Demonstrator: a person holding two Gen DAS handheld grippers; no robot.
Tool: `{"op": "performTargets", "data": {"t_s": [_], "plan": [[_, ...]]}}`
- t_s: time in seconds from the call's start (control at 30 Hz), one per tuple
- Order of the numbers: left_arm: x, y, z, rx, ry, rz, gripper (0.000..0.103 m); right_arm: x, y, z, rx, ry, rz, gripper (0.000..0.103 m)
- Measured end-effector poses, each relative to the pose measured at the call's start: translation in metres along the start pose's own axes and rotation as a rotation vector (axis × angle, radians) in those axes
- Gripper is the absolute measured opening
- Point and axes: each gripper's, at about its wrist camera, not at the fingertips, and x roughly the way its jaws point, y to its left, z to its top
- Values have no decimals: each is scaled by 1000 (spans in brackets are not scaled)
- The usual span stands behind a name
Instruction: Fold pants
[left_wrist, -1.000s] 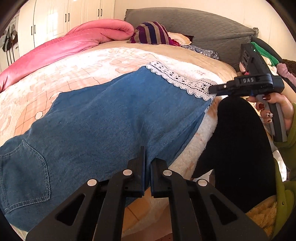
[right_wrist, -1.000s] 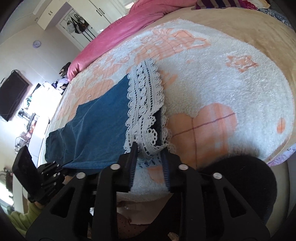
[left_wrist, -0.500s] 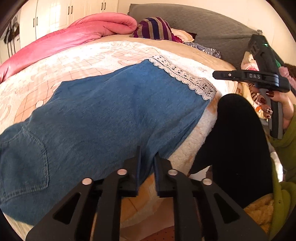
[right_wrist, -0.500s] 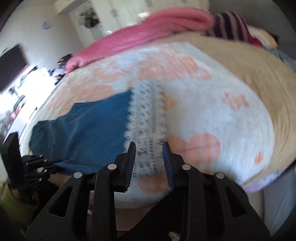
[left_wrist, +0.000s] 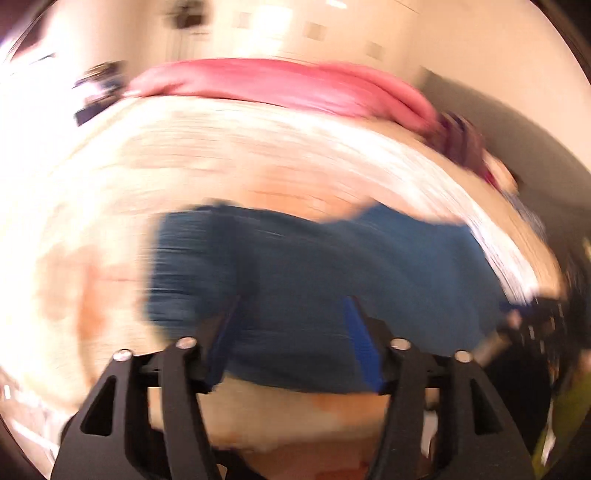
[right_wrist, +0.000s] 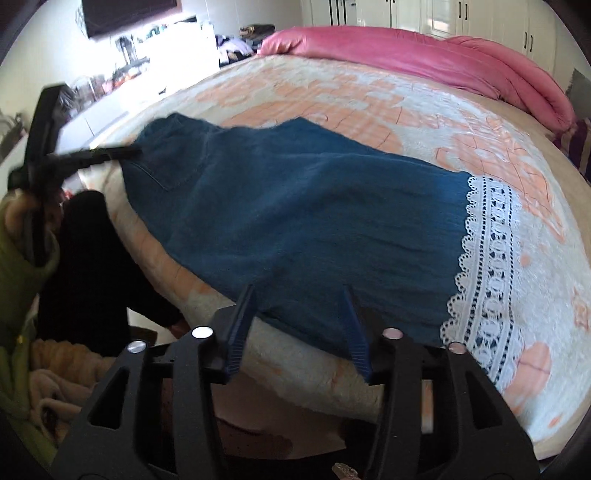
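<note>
— Where do the pants lie from you right now?

— The blue denim pants with the white lace hem band (right_wrist: 314, 206) are spread flat on the peach-and-white patterned fleece blanket (right_wrist: 369, 107) of the bed, along its near edge. Their long axis runs side to side in front of me: the pocketed waist end toward the left corner, the lace hem toward the right.

— And your jaws?

— My right gripper (right_wrist: 301, 332) hangs over the near long edge of the denim, roughly at mid-length, nearer the lace end. Its jaws are opening, moderately apart, and the cloth sits beyond them, not between the pads. My left gripper (left_wrist: 295, 347) is opening too, wider; its view is badly smeared, but I see denim ahead of the tips and nothing pinched.

— Which hand is nearer which end?

— In the right wrist view, the left gripper's black fingers (right_wrist: 110, 153) reach toward the waist corner at the far left; whether they touch the fabric I cannot tell. So left has the waist, right has the hem side.

— What does the fold turn on, then?

— I judge a lengthwise halving: one end carried over along that side-to-side axis to meet the other. The edge must come between my open pads first.

— Anything crowding you?

— The pink quilted duvet (right_wrist: 424, 59) lies bunched along the far edge, well apart.
</note>
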Motion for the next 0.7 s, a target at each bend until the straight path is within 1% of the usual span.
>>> {"op": "performTargets", "data": {"t_s": [0.03, 0.07, 0.13, 0.23, 0.3, 0.33, 0.37, 0.4, 0.47, 0.53, 0.63, 0.7], "plan": [[-3, 13, 3, -46, -17, 27, 67, 3, -4, 1, 8, 8, -6, 44], [-5, 20, 5, -64, -26, 41, 68, 5, -10, 3, 26, 15, -11, 45], [-3, 27, 10, -66, -31, 61, 75, 10, -19, 3, 61, 23, -30, 50], [8, 34, 15, -76, -16, 101, 75, 14, -28, -1, 98, 34, -54, 55], [19, 41, 15, -77, 14, 149, 75, 18, -33, -5, 124, 51, -50, 58], [28, 42, 14, -83, 31, 147, 70, 19, -34, -8, 131, 54, -46, 59], [33, 44, 15, -90, 44, 127, 63, 19, -34, -9, 138, 52, -39, 61], [41, 45, 14, -106, 56, 106, 52, 19, -34, -11, 143, 49, -31, 64], [41, 52, 13, -114, 33, 109, 45, 18, -33, -11, 146, 45, -27, 66], [32, 58, 17, -127, -5, 116, 42, 17, -32, -12, 144, 47, -26, 67], [20, 62, 22, -115, -50, 198, 40, 18, -32, -12, 152, 45, -21, 68], [20, 64, 20, -125, -38, 193, 40, 19, -32, -12, 154, 43, -17, 70]]}}
